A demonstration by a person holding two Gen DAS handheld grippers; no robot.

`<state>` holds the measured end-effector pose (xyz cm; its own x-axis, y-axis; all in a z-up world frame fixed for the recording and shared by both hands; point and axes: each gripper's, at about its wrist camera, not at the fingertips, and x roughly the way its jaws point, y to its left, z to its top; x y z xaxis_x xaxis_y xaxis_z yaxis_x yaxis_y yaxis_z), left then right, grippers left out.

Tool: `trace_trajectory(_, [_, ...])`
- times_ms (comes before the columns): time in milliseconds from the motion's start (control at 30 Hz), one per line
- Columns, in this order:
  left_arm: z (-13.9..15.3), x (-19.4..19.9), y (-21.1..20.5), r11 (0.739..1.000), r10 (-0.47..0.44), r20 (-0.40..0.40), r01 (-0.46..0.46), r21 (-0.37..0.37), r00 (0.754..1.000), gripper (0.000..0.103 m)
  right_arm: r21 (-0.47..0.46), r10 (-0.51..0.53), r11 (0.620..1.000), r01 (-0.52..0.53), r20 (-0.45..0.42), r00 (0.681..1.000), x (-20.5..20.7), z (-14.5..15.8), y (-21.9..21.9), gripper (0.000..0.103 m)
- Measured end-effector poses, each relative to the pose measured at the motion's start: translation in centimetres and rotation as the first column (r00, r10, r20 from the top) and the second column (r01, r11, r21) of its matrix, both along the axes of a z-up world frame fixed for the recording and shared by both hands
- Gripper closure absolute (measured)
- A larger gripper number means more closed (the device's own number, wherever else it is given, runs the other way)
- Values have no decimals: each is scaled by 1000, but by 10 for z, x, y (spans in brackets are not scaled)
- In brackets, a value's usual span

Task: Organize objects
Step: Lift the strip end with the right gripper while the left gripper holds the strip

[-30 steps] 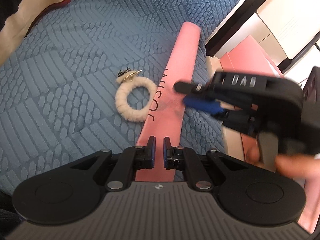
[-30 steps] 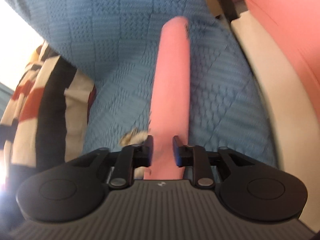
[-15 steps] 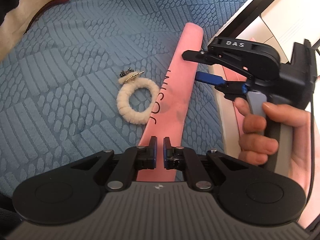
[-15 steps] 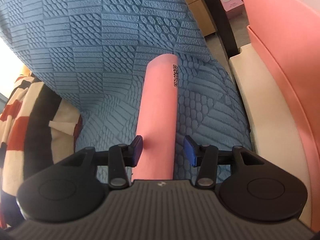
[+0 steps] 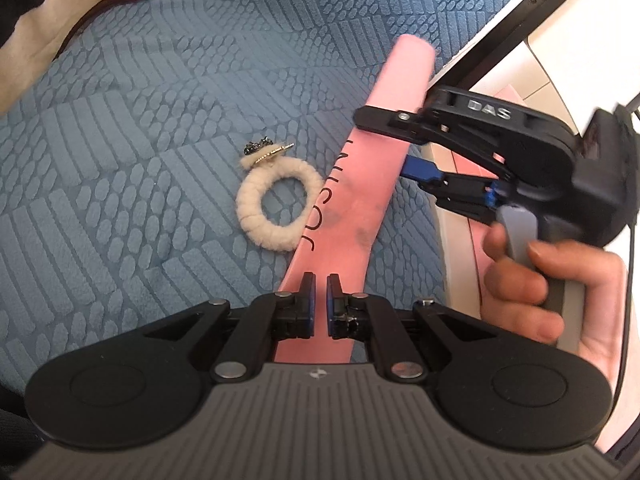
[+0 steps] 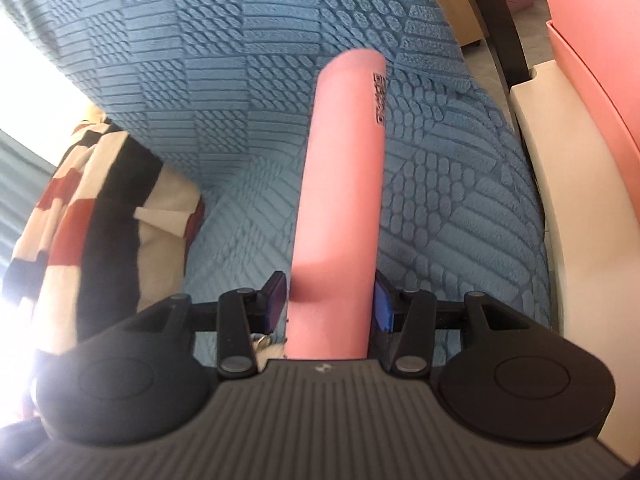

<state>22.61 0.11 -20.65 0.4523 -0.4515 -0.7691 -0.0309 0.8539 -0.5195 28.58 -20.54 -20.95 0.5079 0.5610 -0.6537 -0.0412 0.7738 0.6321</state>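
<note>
Right hand-held gripper [image 6: 330, 300] straddles my pink tube [image 6: 340, 200] on the blue bedcover [image 6: 200, 60], jaws apart, not clamped; left hand-held gripper [image 5: 321, 304] clenched empty. Fluffy scrunchie [image 5: 276, 204] remains unsorted; nothing stowed.

Black tool [image 5: 319, 306] with blue pads, "DAS" marking.

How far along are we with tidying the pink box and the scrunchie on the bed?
Nothing looks put away yet. The long pink box and the cream scrunchie both lie on the blue bedspread, touching each other. In hand: the right gripper straddles the box's far end, jaws open with a gap on at least one side; the left gripper is shut near the other end, holding nothing. Left: grasp, lift and stow both items.
</note>
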Motion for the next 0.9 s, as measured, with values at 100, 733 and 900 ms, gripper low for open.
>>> trace_trajectory(100, [-1,-1,2,1000,19,-5,-19,-18,1000,95,11,11,1000,-12,25,1000,-8,7,-3,58])
trace_trajectory(733, [-7,-2,12,993,71,-39,-75,-90,997,95,-129,191,977,-168,201,961,-73,45,14,76])
trace_trajectory(900, [-8,-1,15,991,78,-52,-83,-104,996,95,-191,257,957,-217,220,941,-84,47,23,78])
